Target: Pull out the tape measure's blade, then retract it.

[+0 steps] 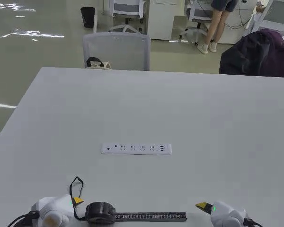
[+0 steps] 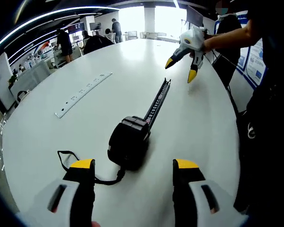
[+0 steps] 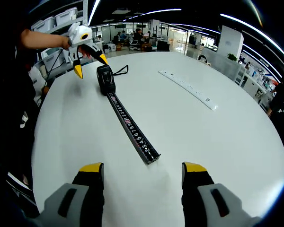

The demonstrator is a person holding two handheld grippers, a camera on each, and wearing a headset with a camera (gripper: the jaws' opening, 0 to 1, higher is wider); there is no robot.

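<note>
The tape measure [image 1: 100,213] lies on the white table [image 1: 180,109], low down at 6 o'clock in the head view. Its black case sits flat, and its blade [image 1: 151,216] is pulled out and lies flat on the table, pointing to 3 o'clock. A thin black strap [image 1: 76,187] loops out from the case toward 11 o'clock. The left gripper [image 2: 134,164] is just beside the case at 9 o'clock. Its jaws are spread wide and hold nothing, and the case sits just in front of them. The right gripper [image 3: 143,166] is at 3 o'clock, near the end of the blade but apart from it. Its jaws are spread wide too and hold nothing. A white power strip [image 1: 136,149] lies at 12 o'clock from the tape measure, well apart. A grey chair [image 1: 116,49] stands at the far edge of the table.
</note>
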